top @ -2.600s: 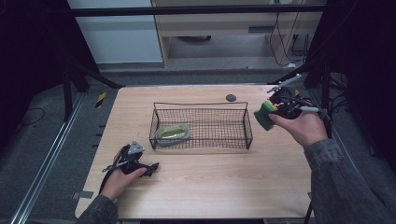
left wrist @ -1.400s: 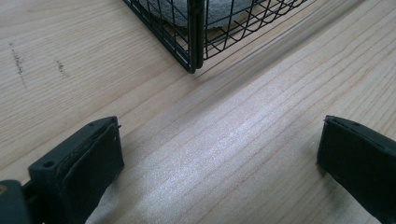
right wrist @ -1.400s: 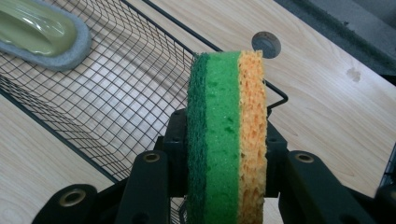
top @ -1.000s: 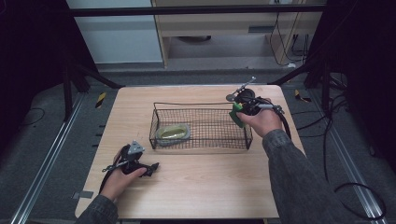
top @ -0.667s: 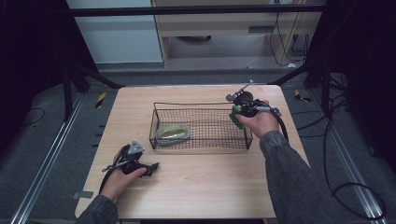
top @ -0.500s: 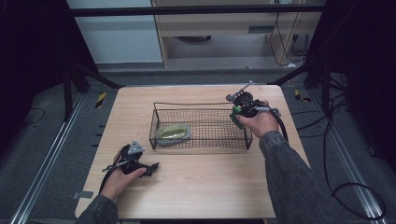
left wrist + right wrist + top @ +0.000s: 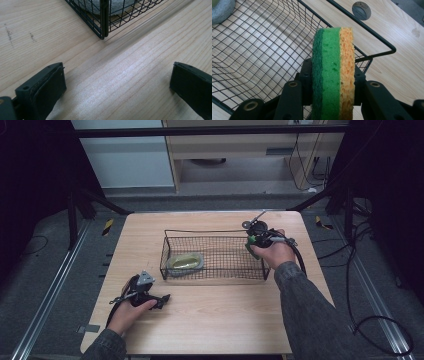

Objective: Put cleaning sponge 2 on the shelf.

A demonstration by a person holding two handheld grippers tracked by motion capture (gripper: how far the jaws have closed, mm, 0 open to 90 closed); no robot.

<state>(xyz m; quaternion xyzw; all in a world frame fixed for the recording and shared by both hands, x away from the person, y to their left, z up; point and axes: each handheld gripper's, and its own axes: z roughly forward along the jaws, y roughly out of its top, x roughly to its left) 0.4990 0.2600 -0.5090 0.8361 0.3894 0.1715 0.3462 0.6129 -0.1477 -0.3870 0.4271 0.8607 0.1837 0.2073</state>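
My right gripper (image 7: 333, 80) is shut on a green and yellow sponge (image 7: 333, 75), held on edge over the right end of the black wire basket (image 7: 257, 45). From above, that right gripper (image 7: 255, 241) hovers at the basket's (image 7: 214, 233) right rim, the sponge (image 7: 251, 246) just showing below the hand. A grey-green sponge (image 7: 185, 262) lies inside the basket at its left end. My left gripper (image 7: 159, 300) rests open on the table near the front left. Its jaws stand wide apart over bare wood in the left gripper view, with the basket corner (image 7: 103, 22) ahead.
A small dark round disc (image 7: 247, 224) lies on the wooden table (image 7: 220, 315) behind the basket's right end; it is seen as a grey disc (image 7: 361, 10) past the rim. Cables trail off the table's right side.
My right gripper carried the sponge from beyond the table's right edge leftward to the basket's right end, then lowered slightly. The left gripper stayed still.
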